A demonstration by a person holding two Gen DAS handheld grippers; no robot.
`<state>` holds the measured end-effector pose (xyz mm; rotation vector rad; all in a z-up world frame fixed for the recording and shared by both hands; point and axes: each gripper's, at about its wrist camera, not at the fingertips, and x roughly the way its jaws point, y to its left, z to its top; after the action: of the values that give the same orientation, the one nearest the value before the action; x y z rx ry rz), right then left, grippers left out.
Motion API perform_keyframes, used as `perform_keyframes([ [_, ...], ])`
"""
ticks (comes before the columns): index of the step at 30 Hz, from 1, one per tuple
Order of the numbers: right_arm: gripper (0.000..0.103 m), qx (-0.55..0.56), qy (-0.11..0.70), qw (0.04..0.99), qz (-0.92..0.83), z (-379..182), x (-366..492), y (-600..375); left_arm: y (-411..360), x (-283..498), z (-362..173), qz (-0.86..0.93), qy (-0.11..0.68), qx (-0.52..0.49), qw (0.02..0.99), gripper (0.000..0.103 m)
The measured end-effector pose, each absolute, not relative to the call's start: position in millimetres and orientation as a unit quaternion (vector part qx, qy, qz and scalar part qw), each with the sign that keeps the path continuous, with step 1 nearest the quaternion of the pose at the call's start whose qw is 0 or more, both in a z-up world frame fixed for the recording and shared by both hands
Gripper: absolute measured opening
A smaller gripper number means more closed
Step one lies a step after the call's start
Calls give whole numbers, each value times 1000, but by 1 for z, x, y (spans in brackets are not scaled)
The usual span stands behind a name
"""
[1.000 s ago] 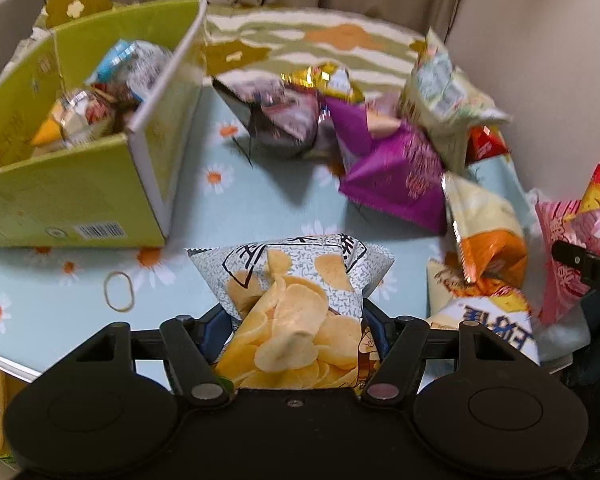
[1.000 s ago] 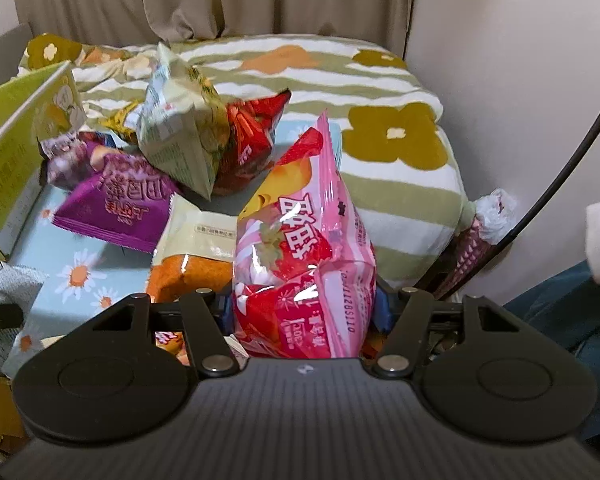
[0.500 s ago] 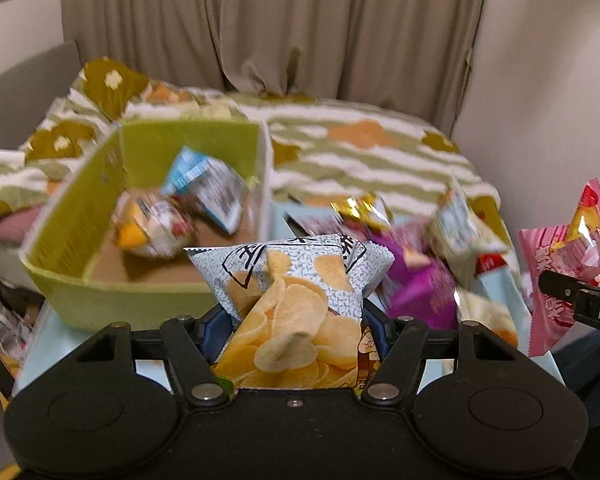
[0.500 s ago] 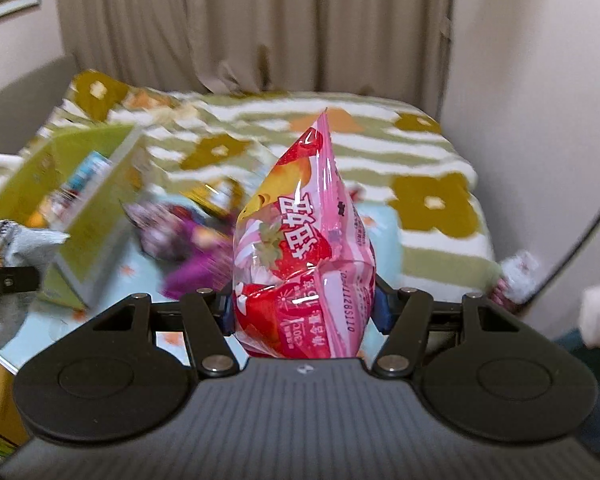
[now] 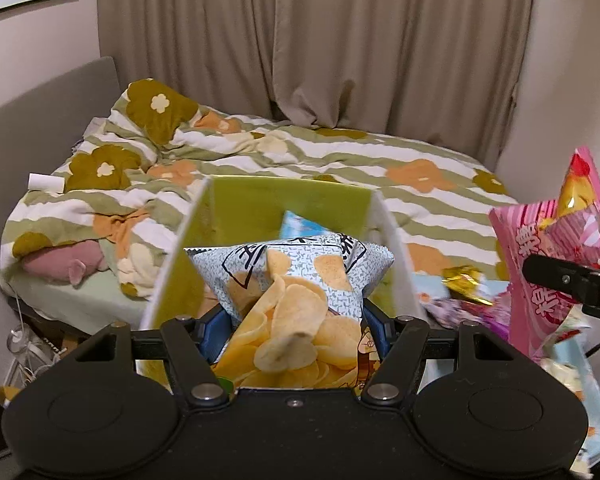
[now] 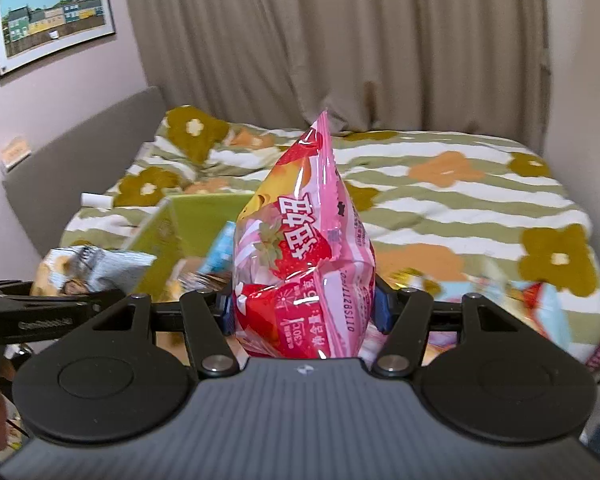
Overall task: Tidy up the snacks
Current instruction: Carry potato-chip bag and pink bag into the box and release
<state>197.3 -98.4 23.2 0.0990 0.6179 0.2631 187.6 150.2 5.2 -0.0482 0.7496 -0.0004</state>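
Left tongs: the left gripper [image 5: 296,320] is narrow, pinching the chip bag [image 5: 296,300] at its lower half, bag upright.
Right tongs: the right gripper [image 6: 304,312] is narrow too, clamped on the pink strawberry bag [image 6: 304,248], its peak pointing up.
Chip bag place: raised in front of the green box [image 5: 284,200], between the box's 2 side walls as this view shows it.
Pink bag place: held aloft to the right of the box, above the loose snacks [image 5: 464,284] on the table's right side.
Box: open-topped, with a blue packet [image 5: 296,224] inside near the far wall.
Doing the step well: likely a drop into the box. Carry each bag past the near wall before lowering, release low, 1 bag at a time, and avoid crushing the chips.
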Motion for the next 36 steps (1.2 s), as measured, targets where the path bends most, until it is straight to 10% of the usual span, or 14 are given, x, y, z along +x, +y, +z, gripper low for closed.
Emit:
perform_keyframes([
  [17, 75, 80, 372, 918, 111, -18, 264, 22, 195, 248, -69, -53, 435, 20, 899, 71],
  [22, 75, 77, 387, 912, 108, -25, 270, 28, 195, 235, -70, -47, 432, 8, 901, 102],
  [36, 75, 97, 415, 893, 144, -34, 268, 20, 215, 208, -45, 20, 405, -40, 913, 103],
])
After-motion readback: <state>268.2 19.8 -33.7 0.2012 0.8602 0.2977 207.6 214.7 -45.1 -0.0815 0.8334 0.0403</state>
